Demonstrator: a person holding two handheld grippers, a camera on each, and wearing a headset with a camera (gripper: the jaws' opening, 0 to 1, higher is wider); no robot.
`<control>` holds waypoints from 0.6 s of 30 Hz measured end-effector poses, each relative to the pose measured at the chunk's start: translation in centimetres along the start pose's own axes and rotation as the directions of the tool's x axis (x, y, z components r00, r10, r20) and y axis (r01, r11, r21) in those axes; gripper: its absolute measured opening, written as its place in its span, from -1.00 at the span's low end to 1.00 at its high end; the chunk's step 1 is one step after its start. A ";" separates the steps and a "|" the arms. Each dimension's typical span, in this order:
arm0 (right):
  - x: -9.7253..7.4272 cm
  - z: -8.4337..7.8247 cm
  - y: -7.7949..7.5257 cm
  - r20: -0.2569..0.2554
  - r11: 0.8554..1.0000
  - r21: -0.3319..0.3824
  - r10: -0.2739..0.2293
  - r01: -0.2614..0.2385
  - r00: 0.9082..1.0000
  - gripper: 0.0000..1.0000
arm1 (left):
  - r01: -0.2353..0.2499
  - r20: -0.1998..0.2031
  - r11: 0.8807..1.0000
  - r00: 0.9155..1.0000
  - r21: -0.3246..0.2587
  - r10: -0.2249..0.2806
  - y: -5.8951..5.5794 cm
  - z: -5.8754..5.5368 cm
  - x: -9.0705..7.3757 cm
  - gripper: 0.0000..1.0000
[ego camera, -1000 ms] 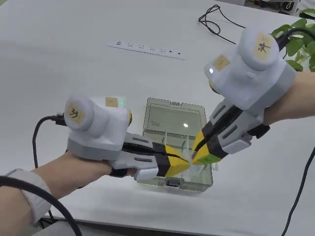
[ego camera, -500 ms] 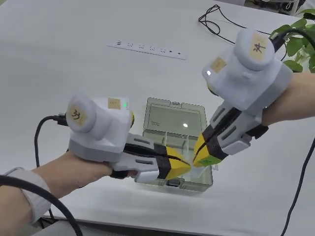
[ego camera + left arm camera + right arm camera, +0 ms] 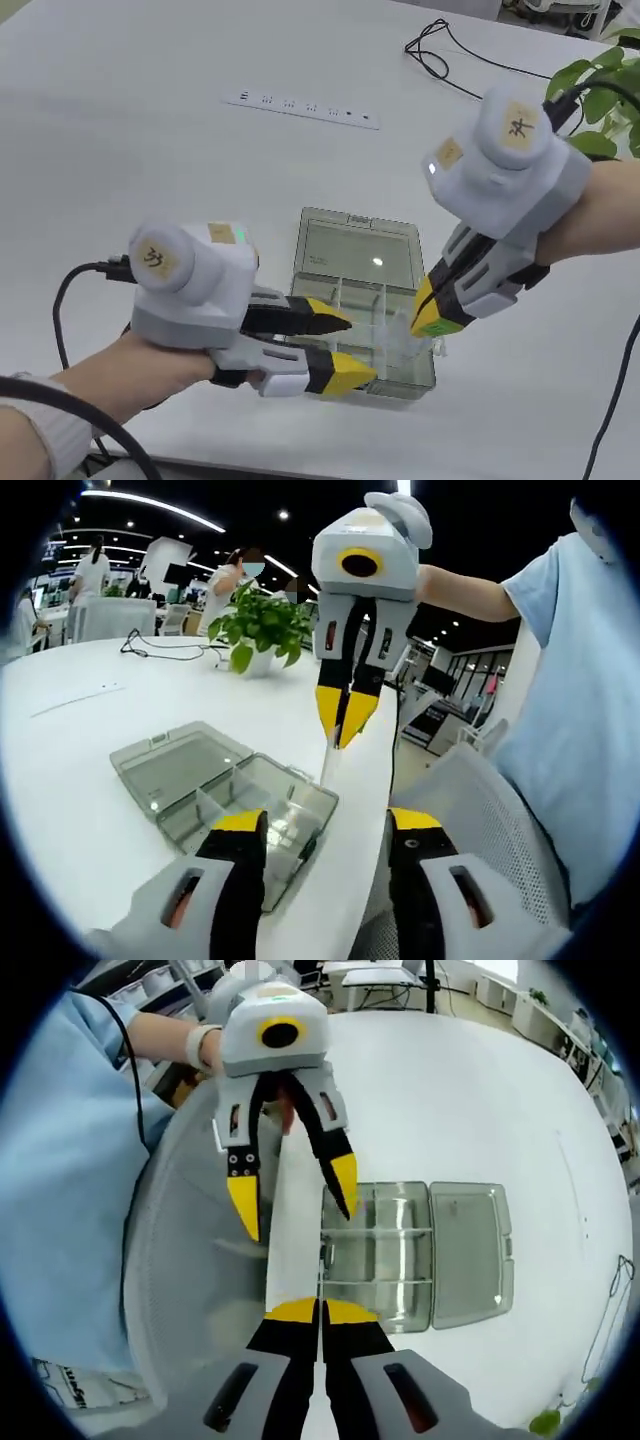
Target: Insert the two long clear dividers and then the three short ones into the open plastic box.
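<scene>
Left claw: jaws apart, just beside the plastic box's near wall.
Right claw: clamped on a clear divider, box just below its tips.

Broad white counter, white power strip and looped black cable on it, leafy potted plant, white mesh chair, dark ceiling, strip lights.

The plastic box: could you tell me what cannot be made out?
Head view: the left gripper covers the front edge of the box.
Head view: divider in the right gripper blends into clear walls; seated count unclear.
Left gripper view: a finger covers the box's near corner.
</scene>
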State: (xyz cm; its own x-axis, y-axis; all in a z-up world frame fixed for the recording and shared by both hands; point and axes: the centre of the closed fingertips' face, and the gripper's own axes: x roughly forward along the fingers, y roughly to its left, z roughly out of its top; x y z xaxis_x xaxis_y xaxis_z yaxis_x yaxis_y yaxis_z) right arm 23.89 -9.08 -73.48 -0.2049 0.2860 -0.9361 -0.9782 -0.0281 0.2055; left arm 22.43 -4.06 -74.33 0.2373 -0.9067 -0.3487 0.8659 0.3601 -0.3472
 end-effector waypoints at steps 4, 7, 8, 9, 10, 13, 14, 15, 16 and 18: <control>0.3 -1.2 -1.2 -0.045 0.999 0.011 -0.046 0.046 0.998 -0.96 | -0.034 -0.013 0.999 0.999 0.001 0.034 0.7 -0.5 -0.3 0.26; 0.7 -1.9 -2.0 -0.067 0.998 0.011 -0.067 0.068 0.995 -0.96 | -0.047 -0.012 0.999 0.999 -0.003 0.046 0.9 -0.6 -0.4 0.30; 0.8 -2.0 -2.3 -0.071 0.997 0.014 -0.078 0.080 0.994 -0.96 | -0.053 -0.009 0.999 0.999 -0.002 0.053 0.9 -0.6 -0.5 0.34; 1.0 -2.1 -2.5 -0.076 0.996 0.015 -0.087 0.088 0.993 -0.96 | -0.064 -0.009 0.998 0.998 -0.006 0.064 1.1 -0.6 -0.5 0.40; 1.1 -2.1 -2.5 -0.076 0.996 0.012 -0.086 0.087 0.993 -0.96 | -0.072 -0.005 0.997 0.997 -0.006 0.072 1.2 -0.6 -0.5 0.49; 1.5 -2.1 -2.6 -0.078 0.996 0.013 -0.092 0.093 0.993 -0.96 | -0.104 -0.001 0.995 0.995 -0.008 0.104 1.8 -0.6 -0.6 0.68; 1.5 -2.0 -2.7 -0.079 0.995 0.013 -0.096 0.098 0.992 -0.96 | -0.111 0.003 0.994 0.994 -0.008 0.111 1.9 -0.5 -0.7 0.73; 1.6 -2.0 -2.9 -0.078 0.995 0.008 -0.102 0.103 0.992 -0.96 | -0.120 0.003 0.993 0.993 -0.014 0.120 2.0 -0.5 -0.8 0.76; 1.6 -2.0 -3.1 -0.075 0.995 0.008 -0.103 0.104 0.992 -0.96 | -0.125 0.003 0.992 0.992 -0.018 0.125 2.2 -0.5 -0.8 0.81; 1.7 -1.9 -3.2 -0.075 0.995 0.016 -0.101 0.102 0.992 -0.96 | -0.151 0.001 0.988 0.989 -0.019 0.151 2.6 -0.6 -1.0 0.91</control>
State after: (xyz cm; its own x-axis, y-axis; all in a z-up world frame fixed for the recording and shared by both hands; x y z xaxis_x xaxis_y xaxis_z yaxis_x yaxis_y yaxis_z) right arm 26.63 -10.35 -76.32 -0.1069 0.2144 -0.9709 -0.9934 0.0166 0.1131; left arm 24.21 -2.10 -75.44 0.3653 -0.8423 -0.3963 0.8116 0.4967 -0.3076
